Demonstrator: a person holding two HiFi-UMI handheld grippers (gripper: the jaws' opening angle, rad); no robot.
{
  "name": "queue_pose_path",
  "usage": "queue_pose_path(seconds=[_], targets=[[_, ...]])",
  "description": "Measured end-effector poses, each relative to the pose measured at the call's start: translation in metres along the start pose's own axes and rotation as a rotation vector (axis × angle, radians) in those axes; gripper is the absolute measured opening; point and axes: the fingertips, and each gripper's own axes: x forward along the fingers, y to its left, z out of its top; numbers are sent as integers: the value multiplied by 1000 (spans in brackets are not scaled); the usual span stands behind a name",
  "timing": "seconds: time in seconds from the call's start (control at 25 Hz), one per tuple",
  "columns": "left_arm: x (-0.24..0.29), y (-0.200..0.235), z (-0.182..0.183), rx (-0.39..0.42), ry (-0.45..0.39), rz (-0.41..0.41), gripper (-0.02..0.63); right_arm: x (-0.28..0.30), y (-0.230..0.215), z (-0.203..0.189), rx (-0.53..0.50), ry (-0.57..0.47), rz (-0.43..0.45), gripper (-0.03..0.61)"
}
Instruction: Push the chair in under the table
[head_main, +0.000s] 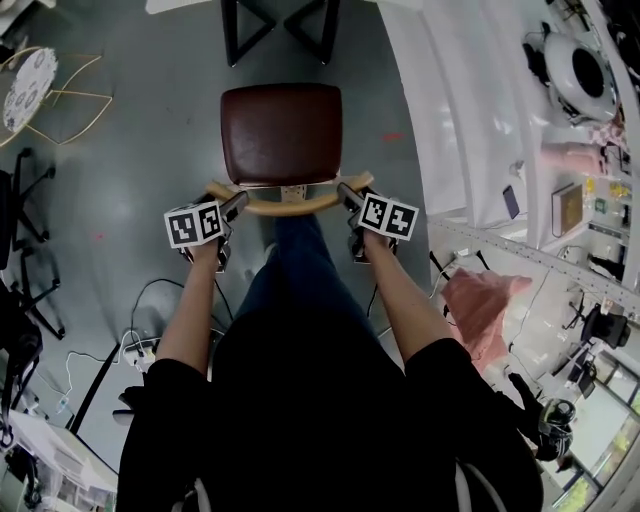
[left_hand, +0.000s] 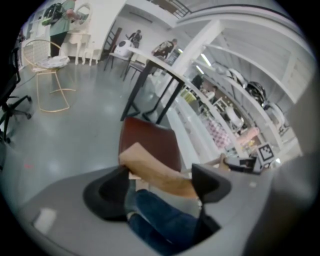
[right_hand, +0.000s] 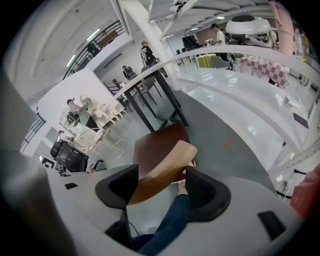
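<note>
At the backrest (head_main: 290, 207), left gripper (head_main: 236, 203) and right gripper (head_main: 349, 193) clamp its ends; push evenly, straight toward the table (head_main: 231, 40).

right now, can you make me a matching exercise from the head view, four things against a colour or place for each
Things:
1 seat
2 backrest
3 wire chair
4 table legs

Colour or place:
a black, beyond the seat
b dark brown
c pale curved wood
d far left on the floor

Pairs: 1-b, 2-c, 3-d, 4-a
</note>
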Motion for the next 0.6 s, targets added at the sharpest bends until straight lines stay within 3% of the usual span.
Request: queue_pose_path(seconds=[0.6], targets=[[46, 14, 104, -17, 16, 11, 388, 56, 11, 103, -10, 2, -4, 255]])
